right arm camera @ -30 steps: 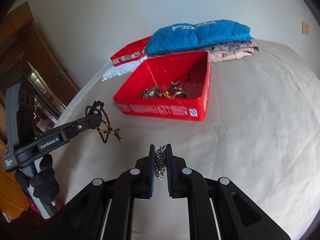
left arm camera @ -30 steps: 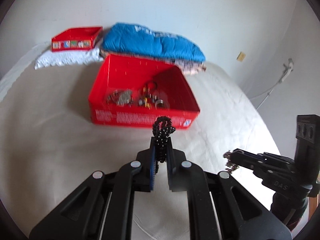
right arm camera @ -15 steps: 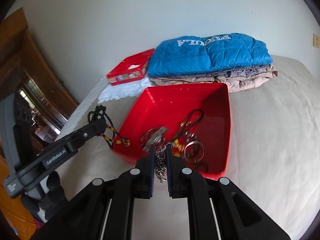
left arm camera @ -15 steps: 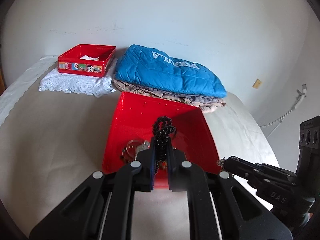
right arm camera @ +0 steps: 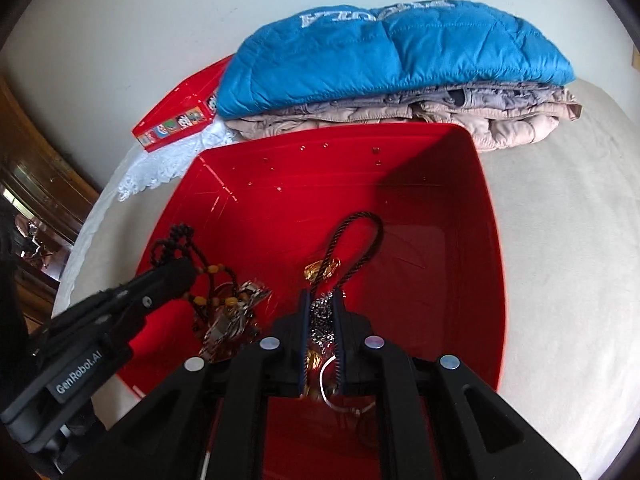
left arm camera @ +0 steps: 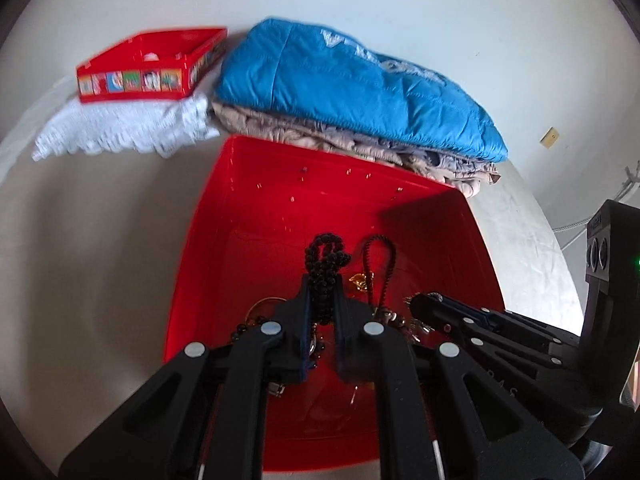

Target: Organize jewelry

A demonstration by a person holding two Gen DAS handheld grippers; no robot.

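Both tongs hang over the open red plastic box [left arm camera: 476, 240], which sits on the cream-covered bed [left arm camera: 80, 240] just in front of a folded blue quilted jacket [left arm camera: 352, 84] lying on a beige quilted one [right arm camera: 500, 124]. The left tongs [left arm camera: 323, 300] are clamped narrow on a black beaded necklace [left arm camera: 326, 258]; a loop of it stands up past the tips and the rest trails down, with amber beads showing in the right wrist view. The right tongs [right arm camera: 323, 312] are pinched on a bunched silver chain [right arm camera: 322, 312]; their jaws have just been easing apart a little, with the chain between them and not yet fallen. Each piece seems to be gripped near its middle so that it hangs clear and can be dropped straight into the box without snagging the rim.

Lying in the box are a dark corded loop with a gold ornament [right arm camera: 356, 236], a silvery piece [right arm camera: 236, 316] toward the near left corner, and a bangle partly hidden under the tongs. Beyond the box's far left corner, a small red tin with cartoon pictures [left arm camera: 148, 68] rests on a white lace cloth [left arm camera: 120, 132]. Judging by this, the step in hand is the release of both pieces into the box.
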